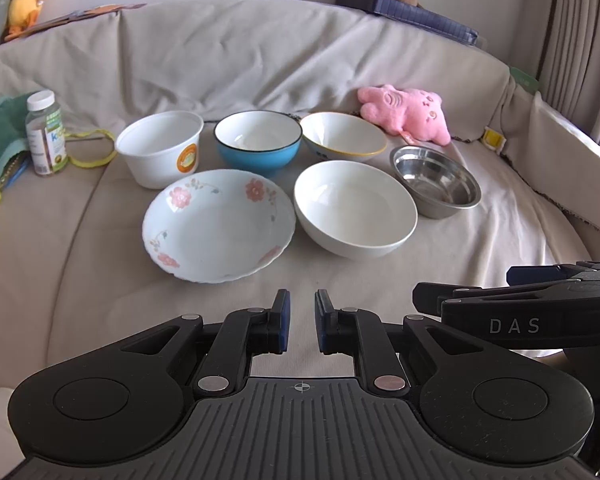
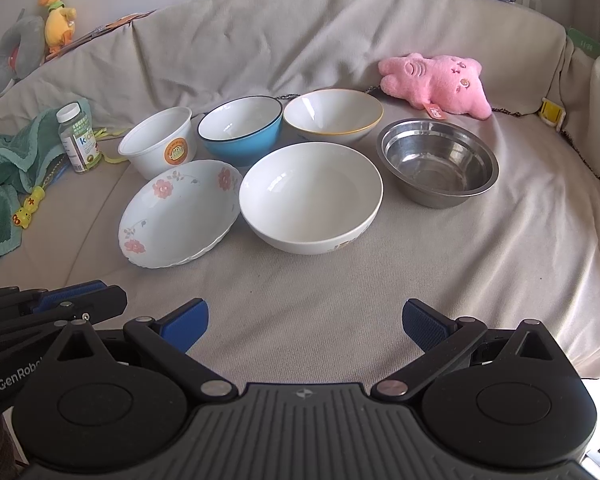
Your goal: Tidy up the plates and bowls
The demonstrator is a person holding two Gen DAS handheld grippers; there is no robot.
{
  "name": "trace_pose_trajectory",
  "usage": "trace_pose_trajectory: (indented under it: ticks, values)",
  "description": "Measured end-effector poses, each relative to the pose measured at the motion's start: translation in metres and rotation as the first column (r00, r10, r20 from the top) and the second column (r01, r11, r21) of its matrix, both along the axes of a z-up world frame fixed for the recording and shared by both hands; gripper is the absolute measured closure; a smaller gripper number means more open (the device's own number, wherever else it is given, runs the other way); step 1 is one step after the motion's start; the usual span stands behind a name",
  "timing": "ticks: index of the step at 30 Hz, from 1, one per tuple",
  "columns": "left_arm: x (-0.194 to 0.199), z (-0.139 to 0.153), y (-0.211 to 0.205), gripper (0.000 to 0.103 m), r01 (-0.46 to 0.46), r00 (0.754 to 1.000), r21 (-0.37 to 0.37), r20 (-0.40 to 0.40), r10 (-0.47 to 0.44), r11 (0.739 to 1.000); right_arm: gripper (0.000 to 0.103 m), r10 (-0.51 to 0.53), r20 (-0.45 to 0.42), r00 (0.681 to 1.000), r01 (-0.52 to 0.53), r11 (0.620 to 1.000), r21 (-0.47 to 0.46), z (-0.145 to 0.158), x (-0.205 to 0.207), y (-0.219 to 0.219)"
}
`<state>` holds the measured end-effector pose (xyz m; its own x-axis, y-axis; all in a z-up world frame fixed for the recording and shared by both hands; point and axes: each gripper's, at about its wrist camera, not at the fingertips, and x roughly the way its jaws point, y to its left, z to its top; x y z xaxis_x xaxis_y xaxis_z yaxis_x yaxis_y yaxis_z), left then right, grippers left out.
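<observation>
Six dishes spread on the sofa cover (image 2: 480, 280), none stacked yet. Largest first: flowered plate (image 1: 218, 226) at 11 o'clock from the left gripper (image 1: 302, 322), jaws narrow and empty; white bowl (image 2: 311, 196) at 12 o'clock from the right gripper (image 2: 305, 322), jaws wide and empty, probably nearer there; steel bowl (image 2: 438, 170) at 1 o'clock.
</observation>
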<state>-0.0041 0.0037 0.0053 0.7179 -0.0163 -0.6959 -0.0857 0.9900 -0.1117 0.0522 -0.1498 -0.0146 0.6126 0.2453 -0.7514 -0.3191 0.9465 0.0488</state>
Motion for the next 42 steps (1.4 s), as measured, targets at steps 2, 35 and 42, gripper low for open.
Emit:
trace_pose_trajectory:
  ticks: [2,35,42]
  values:
    - [0.0,-0.001,0.0,0.088,0.0,1.0,-0.001,-0.001,0.0,1.0,0.0,0.0,0.0,1.0,0.0,1.0,0.0,0.0,0.0,0.0]
    - [0.052,-0.037,0.092,0.086,-0.005,0.998,-0.272,-0.06,-0.012,0.962,0.0,0.018,0.086,0.996,-0.01,0.996,-0.091,-0.025,0.032,0.046]
    - [0.057,-0.079,0.119,0.086,0.012,0.991,-0.397,-0.119,-0.064,0.918,0.008,0.088,0.02,0.996,-0.088,0.996,-0.006,-0.05,0.054,0.074]
